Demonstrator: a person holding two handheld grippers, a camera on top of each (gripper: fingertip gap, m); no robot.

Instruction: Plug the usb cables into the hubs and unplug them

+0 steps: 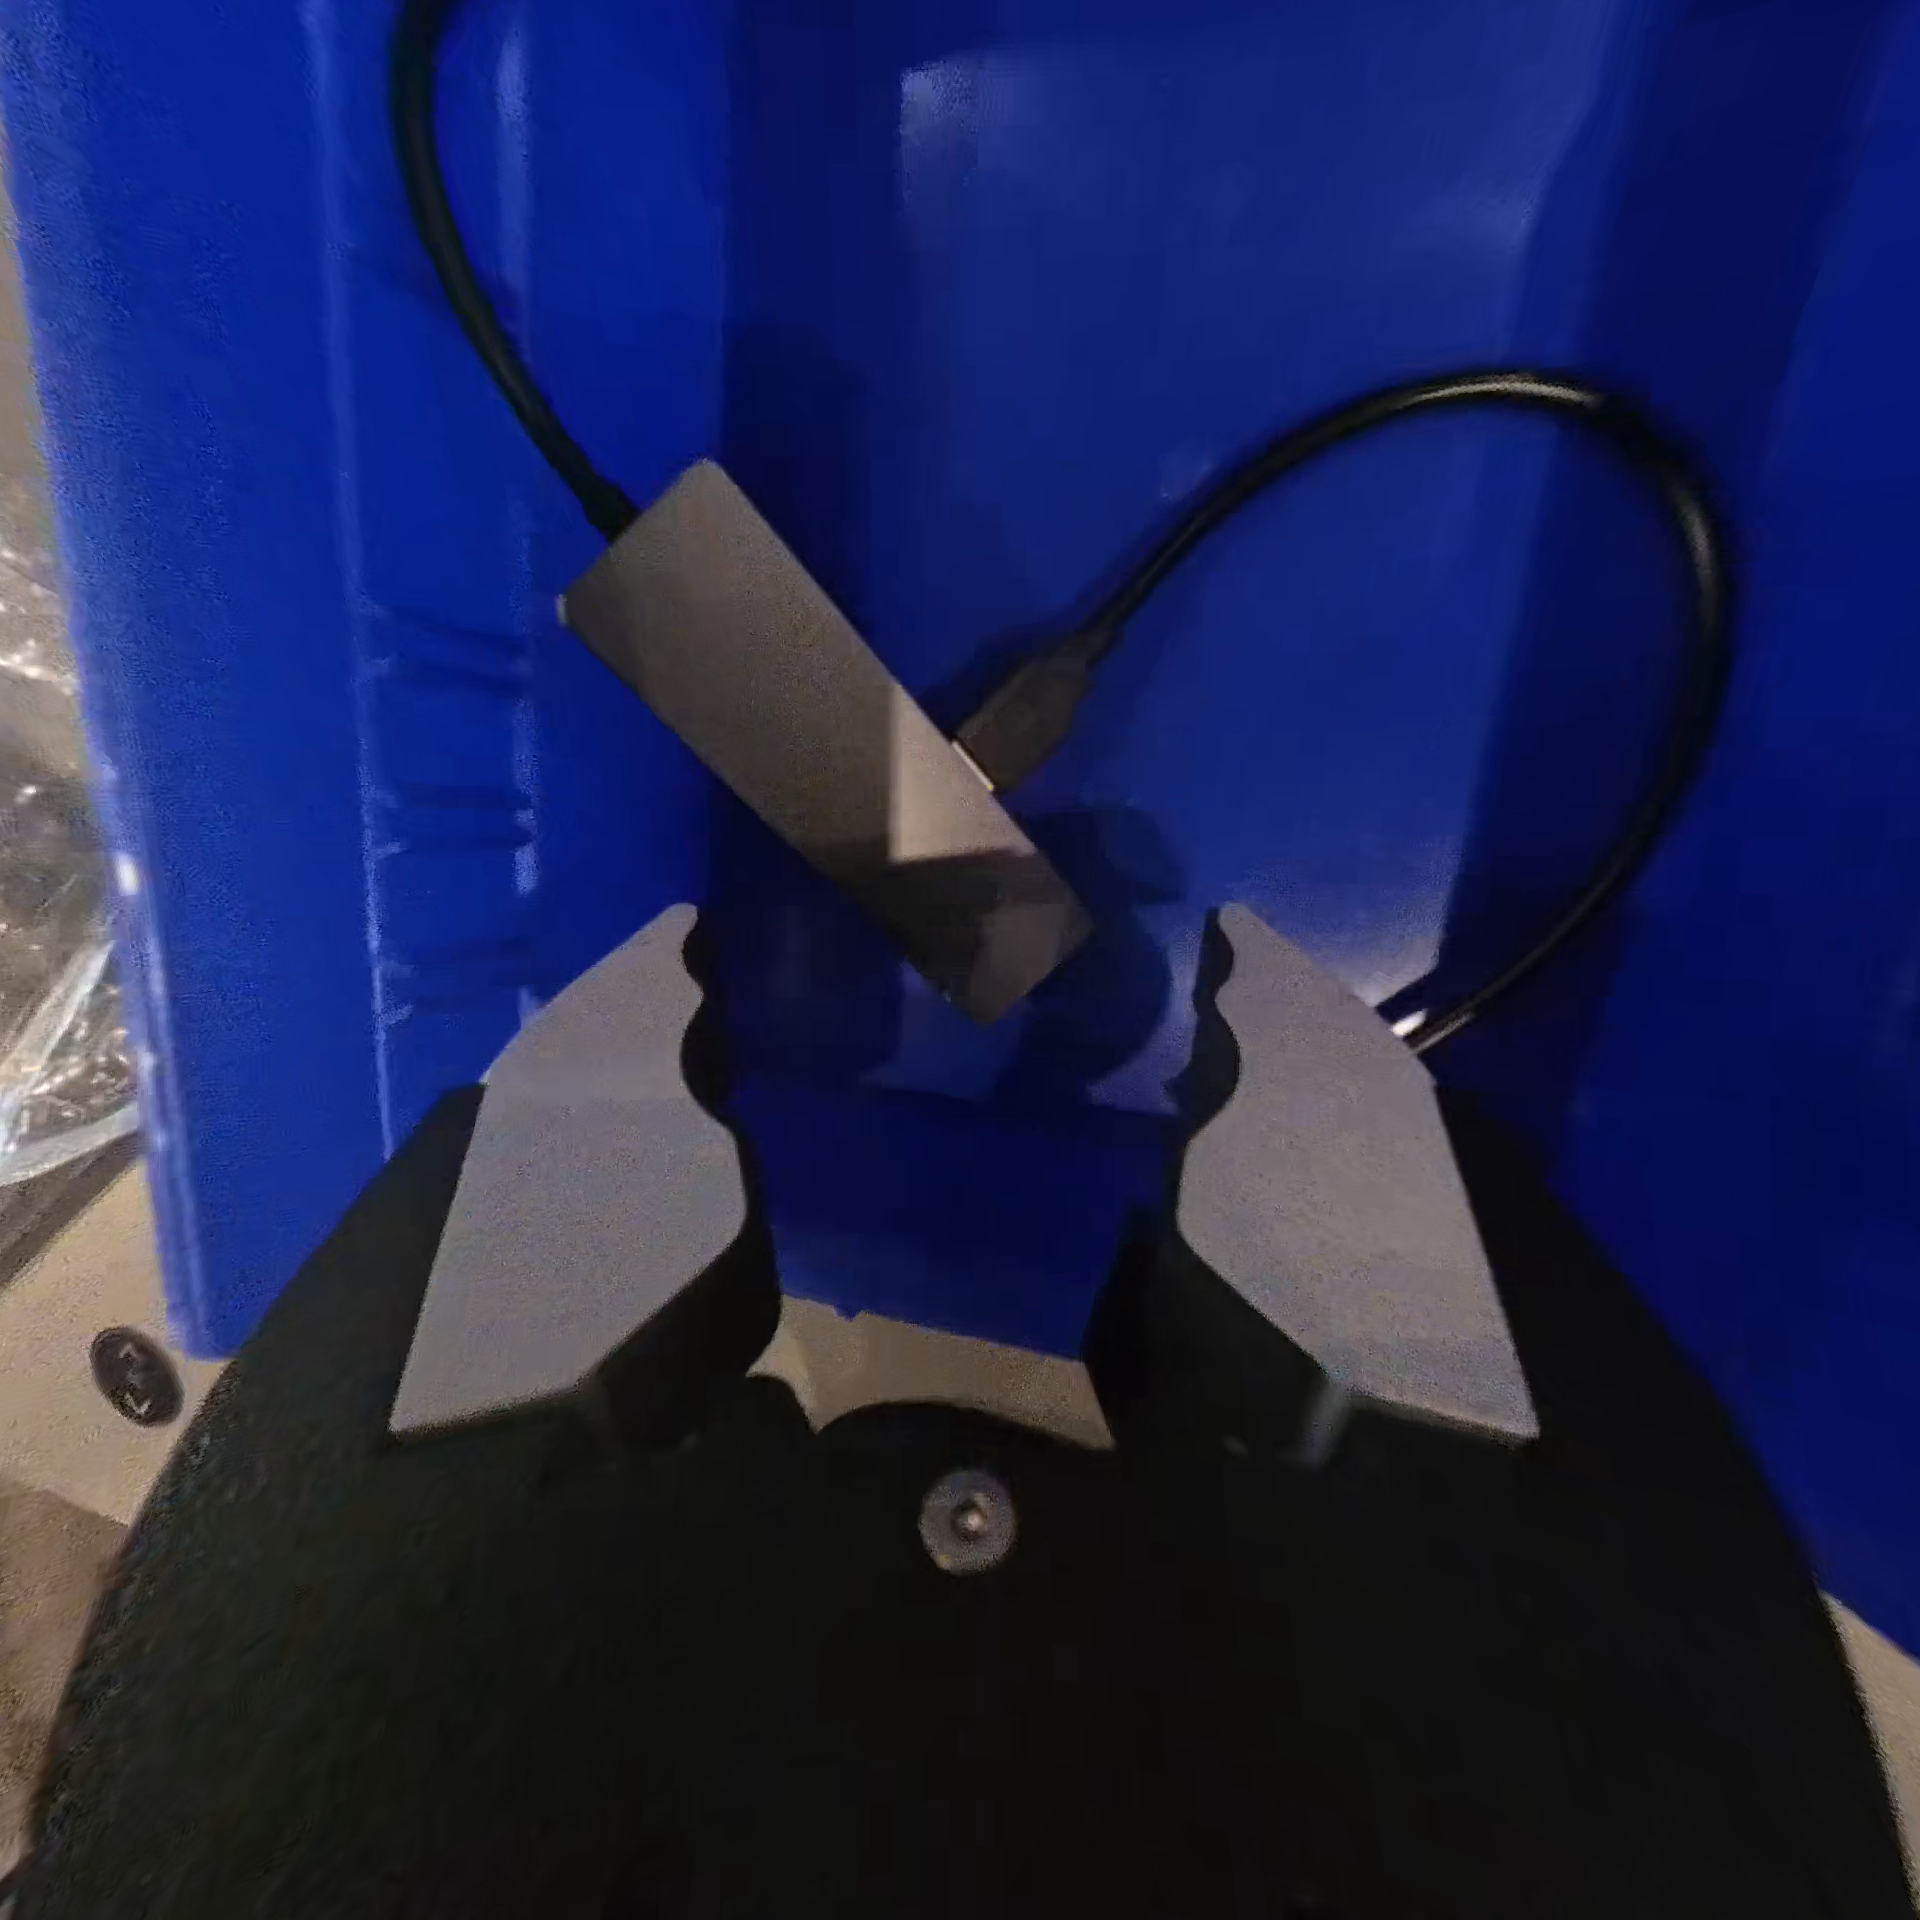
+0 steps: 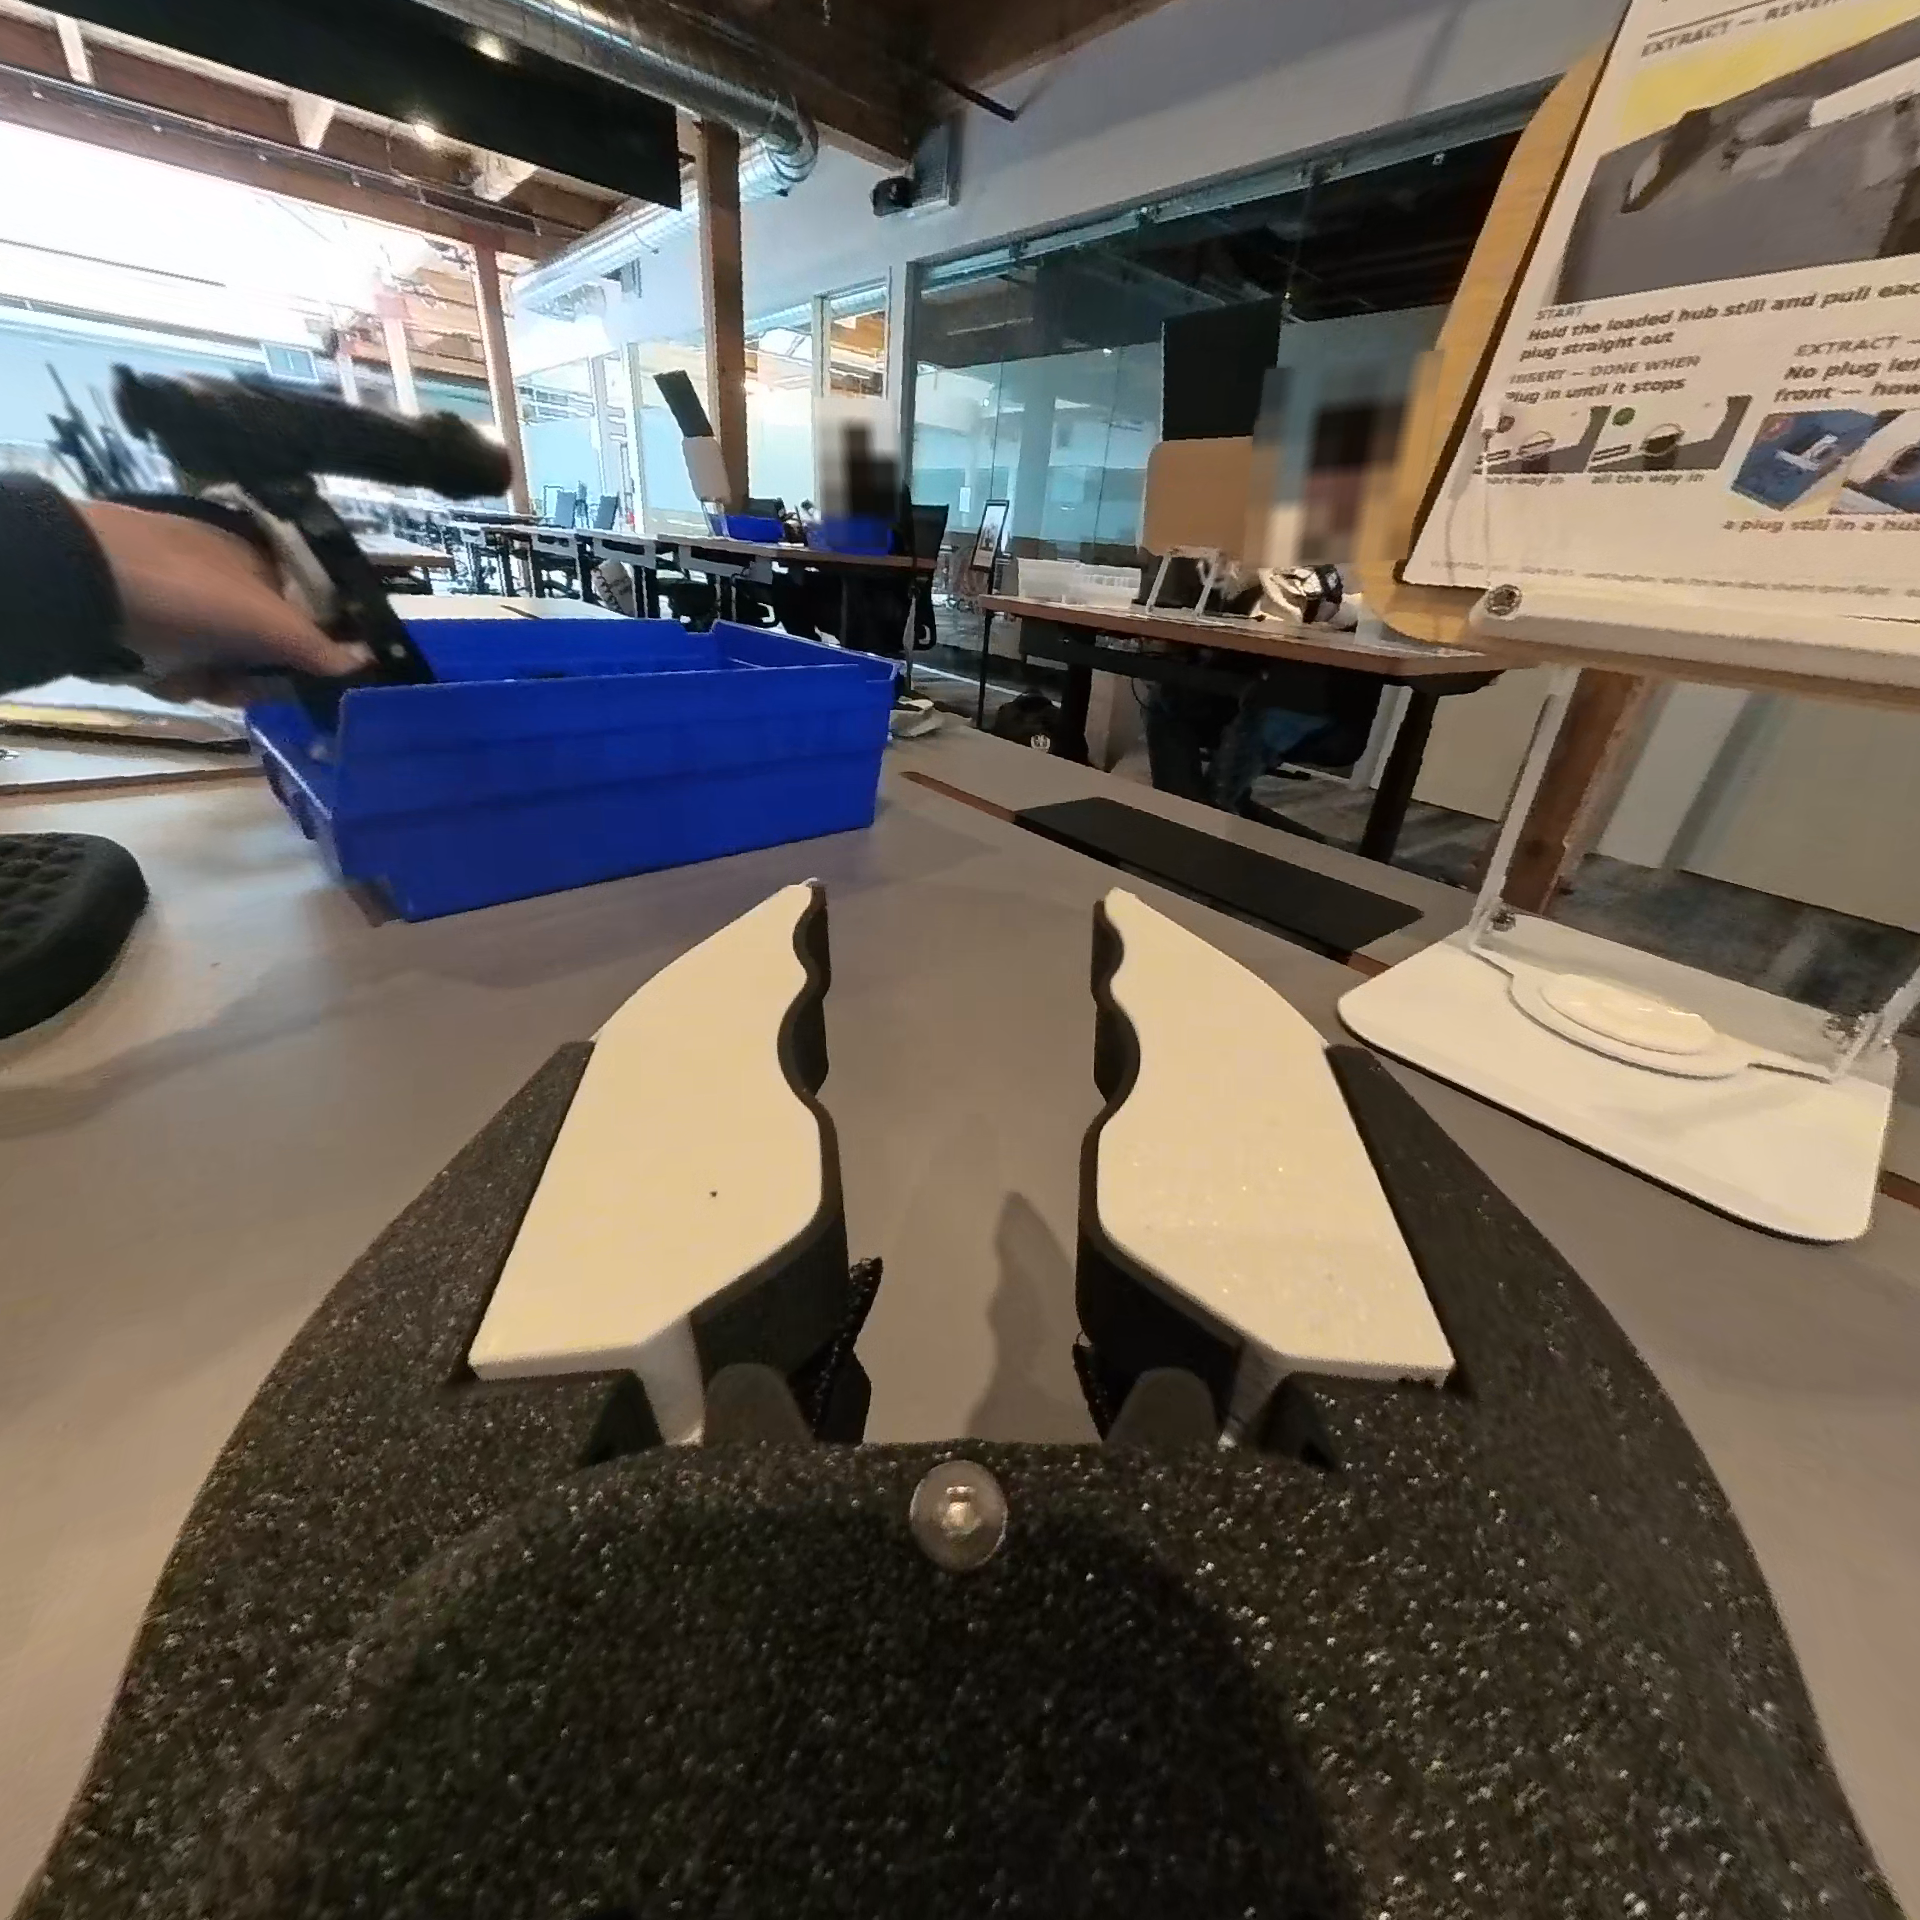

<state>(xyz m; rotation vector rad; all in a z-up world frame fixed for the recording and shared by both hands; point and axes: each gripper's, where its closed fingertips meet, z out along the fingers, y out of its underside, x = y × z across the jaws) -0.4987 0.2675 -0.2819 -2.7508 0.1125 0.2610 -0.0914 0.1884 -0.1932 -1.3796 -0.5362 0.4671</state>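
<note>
- Left wrist view, far left of the tool: crinkled clear plastic wrap (image 1: 42, 831) on the pale table (image 1: 62, 1340), outside the bin wall.
- Blue bin (image 1: 1247, 312) fills most of the view; the left gripper (image 1: 956, 914) points down into it, jaws apart, nothing between them.
- Grey hub (image 1: 821, 738) lies on the bin floor just ahead of the fingertips, set diagonally; its near end sits in the gap ahead of the two tips, untouched as far as can be seen.
- Hub's own black lead (image 1: 468, 312) leaves its far end and curves up and out of frame, ahead-left of the tool.
- Black usb cable (image 1: 1621, 499) has its plug (image 1: 1029, 707) at the hub's right-hand long edge; looks seated, but blur leaves it uncertain. The cable loops ahead-right, then comes back down behind the right finger (image 1: 1340, 1164).
- Right wrist view, far left of the tool: a person's hand (image 2: 208, 613) holds the left gripper, tilted nose-down into the blue bin (image 2: 582, 758), well ahead-left of the right tool.
- Dark dimpled pad (image 2: 52, 935) at the left edge, on the grey table (image 2: 312, 1091).
- Right gripper (image 2: 961, 914) low over the table, level, jaws parted, empty; bare tabletop shows between the white fingers (image 2: 675, 1153).
- Ahead-right: flat black strip (image 2: 1216, 883) at the table's far edge.
- Right of the tool: white stand base (image 2: 1621, 1101), carrying a tilted board with a printed instruction sheet (image 2: 1714, 312).
- Background: rows of desks, glass partitions; mosaic patches in the distance.
</note>
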